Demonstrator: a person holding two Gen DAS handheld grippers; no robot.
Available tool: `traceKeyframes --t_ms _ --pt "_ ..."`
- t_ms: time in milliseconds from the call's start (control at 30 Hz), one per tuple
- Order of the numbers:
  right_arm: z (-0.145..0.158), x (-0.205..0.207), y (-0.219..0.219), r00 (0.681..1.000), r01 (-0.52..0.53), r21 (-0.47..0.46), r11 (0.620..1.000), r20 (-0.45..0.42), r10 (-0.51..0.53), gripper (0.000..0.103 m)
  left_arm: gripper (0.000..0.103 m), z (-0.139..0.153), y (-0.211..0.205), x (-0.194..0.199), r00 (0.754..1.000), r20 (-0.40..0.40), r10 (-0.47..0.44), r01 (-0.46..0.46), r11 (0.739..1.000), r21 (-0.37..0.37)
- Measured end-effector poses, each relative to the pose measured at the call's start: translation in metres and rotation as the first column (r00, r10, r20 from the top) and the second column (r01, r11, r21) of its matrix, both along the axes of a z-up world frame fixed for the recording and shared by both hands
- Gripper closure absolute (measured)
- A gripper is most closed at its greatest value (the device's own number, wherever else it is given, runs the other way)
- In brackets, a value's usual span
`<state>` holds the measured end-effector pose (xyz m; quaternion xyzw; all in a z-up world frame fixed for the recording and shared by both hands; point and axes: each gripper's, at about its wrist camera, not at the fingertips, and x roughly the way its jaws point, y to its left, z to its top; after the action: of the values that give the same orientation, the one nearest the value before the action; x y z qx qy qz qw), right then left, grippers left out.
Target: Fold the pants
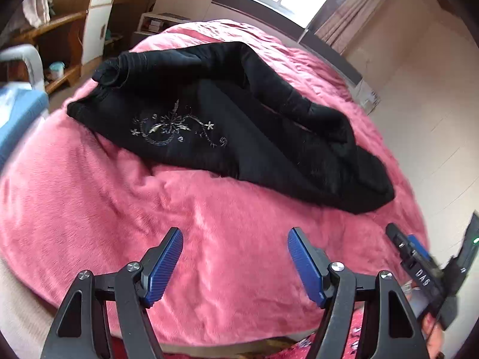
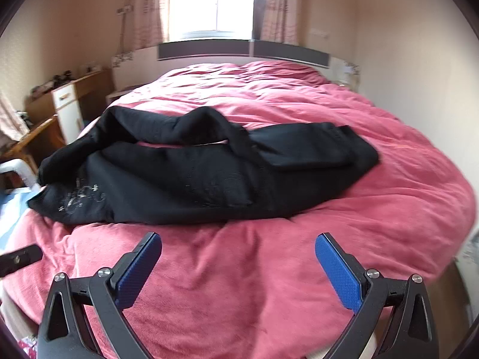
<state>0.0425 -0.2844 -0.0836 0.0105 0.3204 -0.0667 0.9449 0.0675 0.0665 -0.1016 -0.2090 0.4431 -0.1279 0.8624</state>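
- Pink blanket (image 2: 239,269), lower centre of both views: bare stretch ahead of 2 spread-jawed grippers, left gripper (image 1: 235,257), right gripper (image 2: 238,264).
- Black pants (image 1: 227,125), mid-frame: crumpled heap across the path.
- Right gripper, lower right of left view: adjacent.
- Wooden desk (image 2: 45,125), left edge: beside bed.

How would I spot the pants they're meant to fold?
Find the big bed with the pink blanket. Lying loosely bunched across its middle are the black pants, the only dark thing on it, with silvery flower embroidery near one end.
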Motion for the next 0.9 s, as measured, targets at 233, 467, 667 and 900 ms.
traceKeyframes --t_ms 233,467,667,900 --pt "-0.039 0.027 -0.027 0.995 -0.047 0.020 0.999 -0.082 0.048 0.000 0.018 -0.047 0.027 0.028 0.977 -0.210 0.045 -0.071 0.991 -0.116" --pt "-0.071 0.048 -0.099 0.983 0.075 0.096 0.993 -0.176 -0.057 0.000 0.030 -0.054 0.041 0.042 0.979 -0.151 0.135 -0.134 0.991 0.018" --pt "-0.066 0.063 -0.151 0.991 0.118 0.205 0.972 -0.092 -0.100 0.003 0.044 -0.049 0.056 0.064 0.976 -0.049 0.212 -0.211 0.977 0.030" --pt "-0.074 0.101 -0.211 0.967 0.254 0.377 0.891 -0.102 -0.232 0.023 0.044 -0.050 0.088 0.090 0.943 -0.006 0.333 -0.333 0.943 -0.016"
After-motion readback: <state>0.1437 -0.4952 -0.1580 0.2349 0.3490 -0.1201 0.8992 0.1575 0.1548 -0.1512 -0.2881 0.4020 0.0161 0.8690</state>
